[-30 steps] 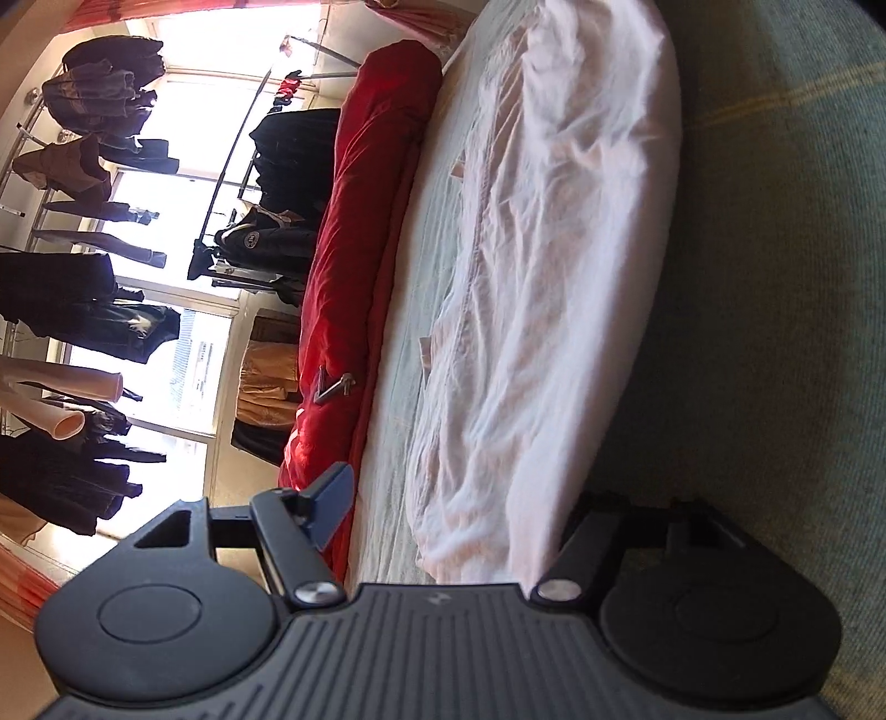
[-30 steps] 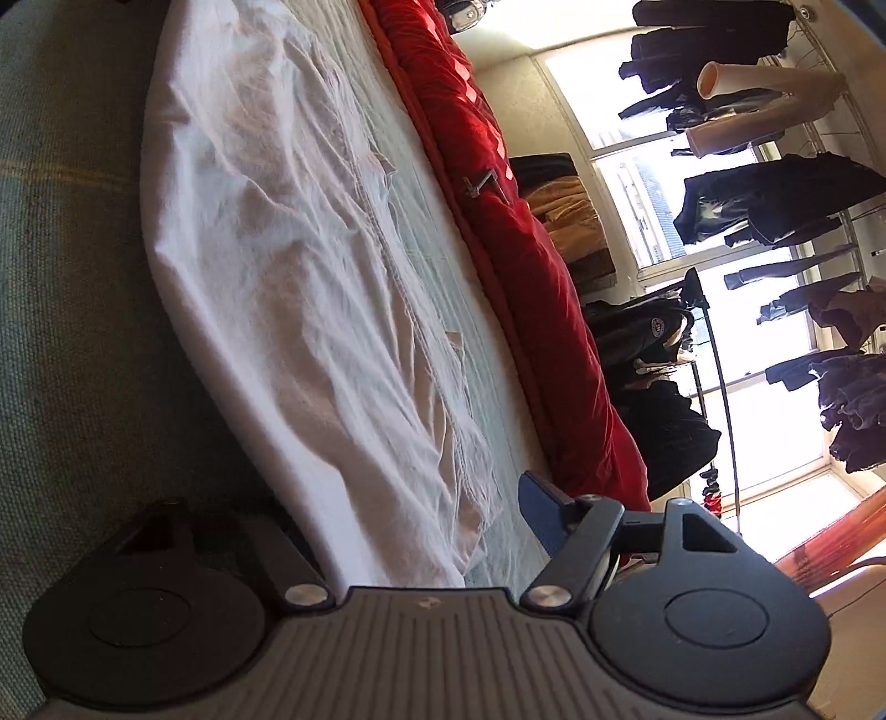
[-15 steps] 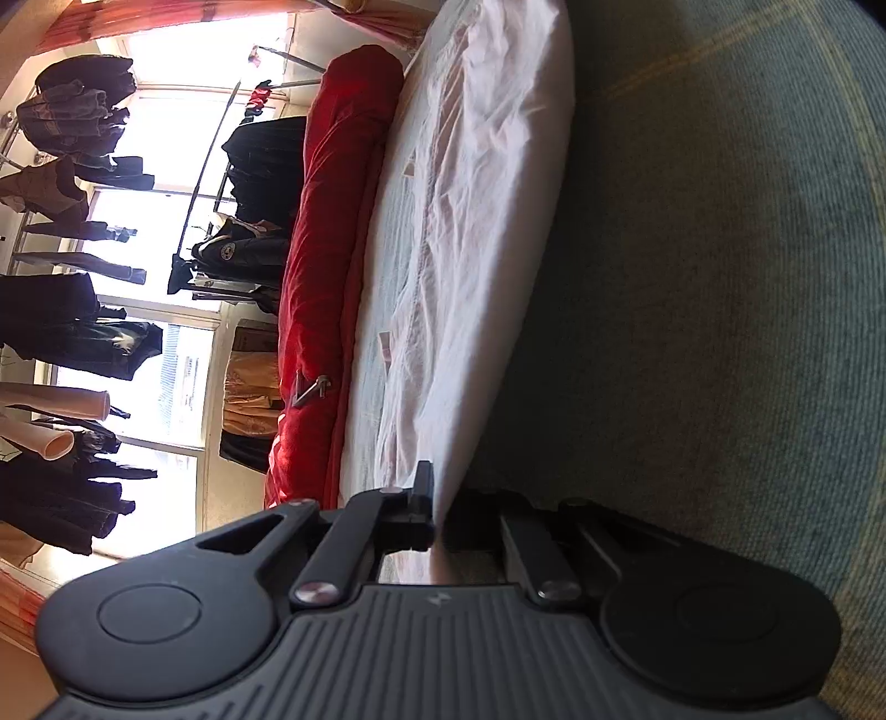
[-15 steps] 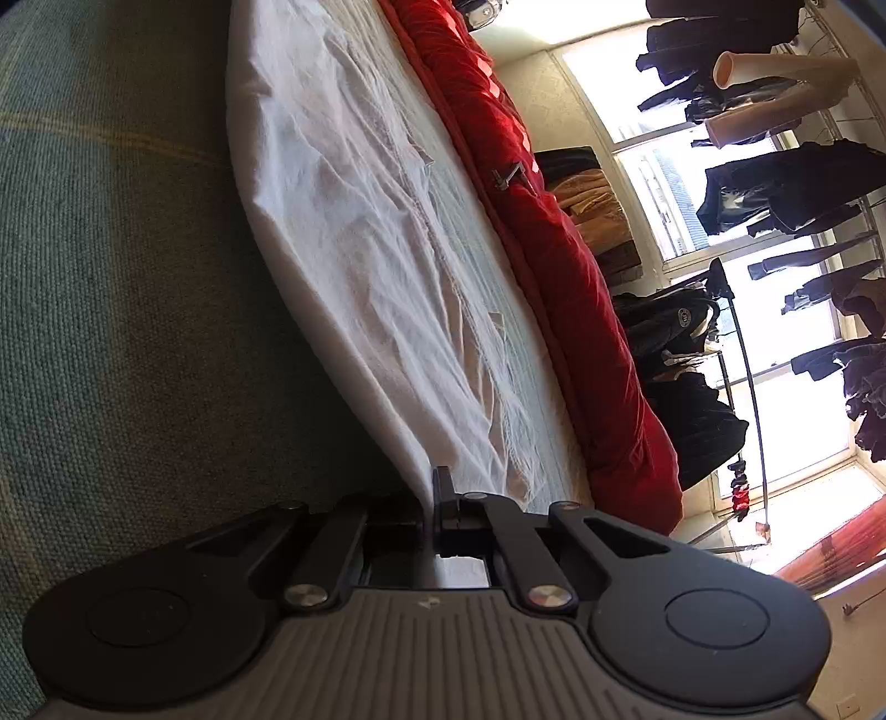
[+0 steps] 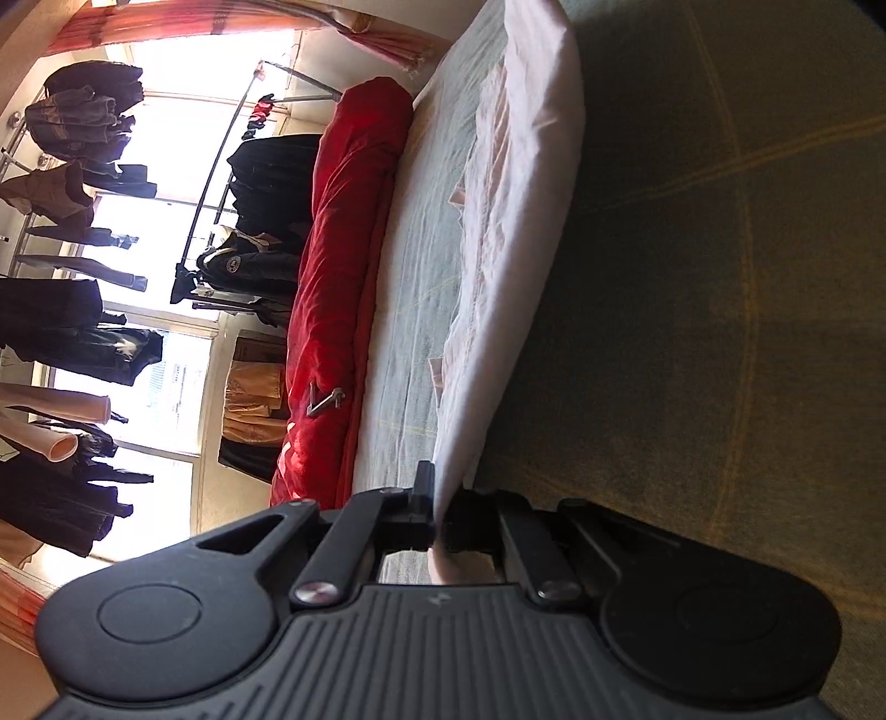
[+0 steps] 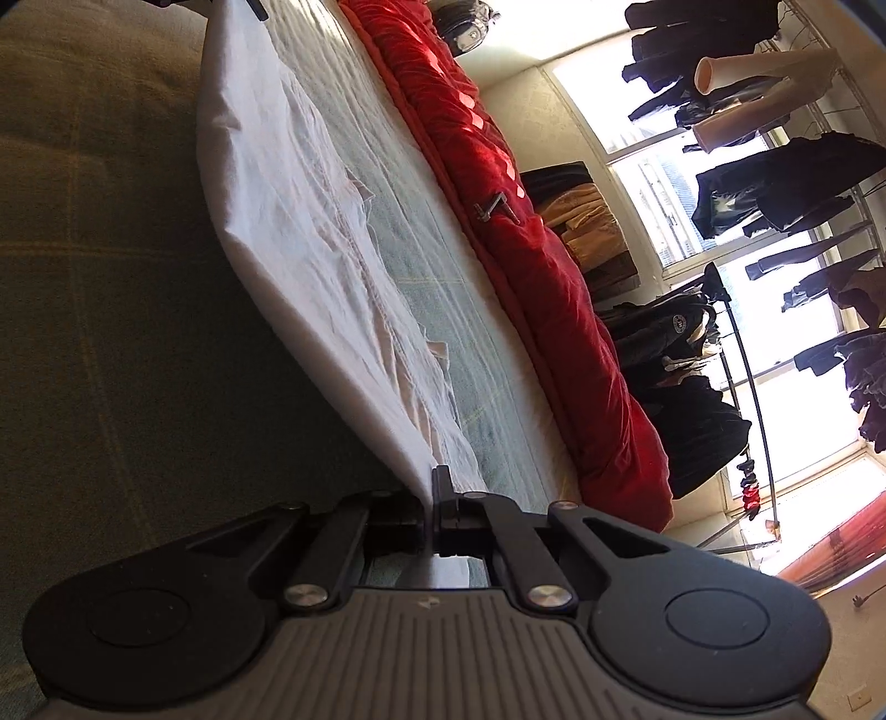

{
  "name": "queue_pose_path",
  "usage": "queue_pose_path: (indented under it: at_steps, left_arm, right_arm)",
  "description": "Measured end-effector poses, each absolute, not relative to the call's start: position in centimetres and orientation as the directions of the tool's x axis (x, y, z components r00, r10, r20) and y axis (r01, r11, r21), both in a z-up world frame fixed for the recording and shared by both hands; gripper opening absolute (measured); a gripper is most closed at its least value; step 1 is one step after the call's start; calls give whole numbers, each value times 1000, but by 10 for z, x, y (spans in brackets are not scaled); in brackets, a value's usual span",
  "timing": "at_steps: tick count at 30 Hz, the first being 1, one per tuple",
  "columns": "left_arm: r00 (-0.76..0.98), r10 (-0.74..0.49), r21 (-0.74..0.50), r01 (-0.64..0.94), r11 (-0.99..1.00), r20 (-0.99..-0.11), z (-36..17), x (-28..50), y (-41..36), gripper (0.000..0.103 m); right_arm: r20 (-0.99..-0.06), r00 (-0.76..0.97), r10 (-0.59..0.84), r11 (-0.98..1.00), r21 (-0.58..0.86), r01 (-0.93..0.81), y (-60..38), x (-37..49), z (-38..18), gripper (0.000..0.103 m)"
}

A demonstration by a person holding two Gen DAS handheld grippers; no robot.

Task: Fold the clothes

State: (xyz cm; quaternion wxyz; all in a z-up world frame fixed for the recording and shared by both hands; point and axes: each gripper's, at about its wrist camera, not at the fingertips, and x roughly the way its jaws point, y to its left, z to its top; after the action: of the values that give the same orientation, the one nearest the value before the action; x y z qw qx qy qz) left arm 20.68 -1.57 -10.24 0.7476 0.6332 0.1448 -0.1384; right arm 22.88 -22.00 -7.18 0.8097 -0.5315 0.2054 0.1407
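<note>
A pale pink-white garment (image 5: 515,232) lies stretched along a green checked bed cover (image 5: 720,277). My left gripper (image 5: 440,498) is shut on one end of its near edge, the cloth pinched between the black fingers. In the right wrist view the same garment (image 6: 299,232) runs away from me, and my right gripper (image 6: 429,498) is shut on its other end. The held edge is lifted off the cover and casts a dark shadow beneath it. At the far end of the garment in the right wrist view, the other gripper's dark tip (image 6: 243,5) shows.
A rolled red quilt (image 5: 343,288) lies along the far side of the bed (image 6: 526,266), with a small metal clip on it. Beyond it stand a clothes rack with dark jackets (image 5: 260,194), hanging garments (image 6: 775,177) and bright windows.
Both grippers went from open beside the garment's edge to shut on it. The held edge has since risen off the bed cover and pulled taut between them.
</note>
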Motion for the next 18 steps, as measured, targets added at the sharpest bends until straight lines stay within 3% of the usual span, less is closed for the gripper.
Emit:
queue_pose_path:
  at_steps: [10, 18]
  left_arm:
    - [887, -57, 874, 462, 154, -459, -88, 117, -14, 1]
    - [846, -63, 829, 532, 172, -530, -102, 98, -14, 2]
  right_arm:
    - [-587, 809, 41, 398, -733, -552, -226, 140, -53, 2]
    - [-666, 746, 28, 429, -666, -611, -228, 116, -75, 3]
